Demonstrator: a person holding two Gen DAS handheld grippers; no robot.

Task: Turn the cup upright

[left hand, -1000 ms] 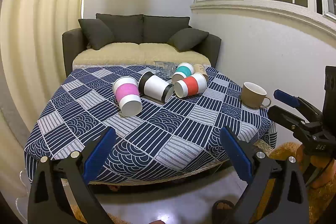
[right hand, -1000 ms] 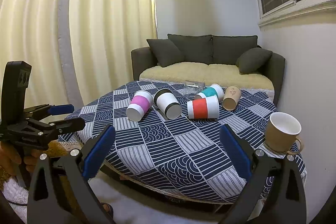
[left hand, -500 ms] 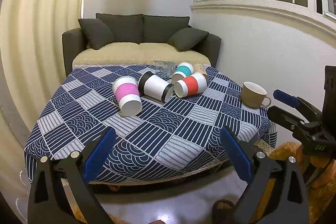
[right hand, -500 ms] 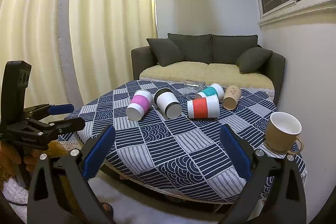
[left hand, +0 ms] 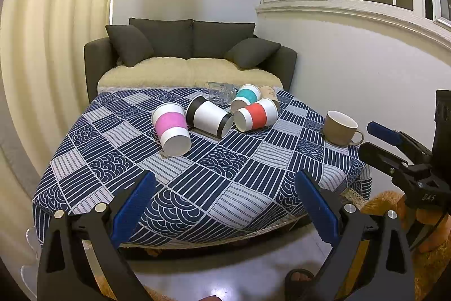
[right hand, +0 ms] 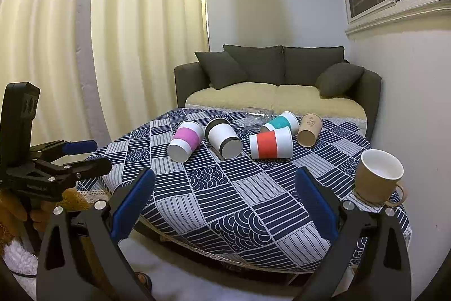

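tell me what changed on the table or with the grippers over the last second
Nothing visibly changed. The left gripper and right gripper are open and empty short of the table, and the pink-sleeved paper cup and the other tipped cups lie where they were.

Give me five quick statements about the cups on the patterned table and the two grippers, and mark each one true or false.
1. The brown ceramic mug with a handle stands upright. True.
2. The pink-banded white paper cup stands upright. False: it lies on its side on the blue patterned tablecloth.
3. The left gripper holds a cup. False: its jaws are open and empty, short of the cups.
4. The red-banded white paper cup lies on its side. True.
5. The right gripper is shut. False: its jaws are spread wide with nothing between them.
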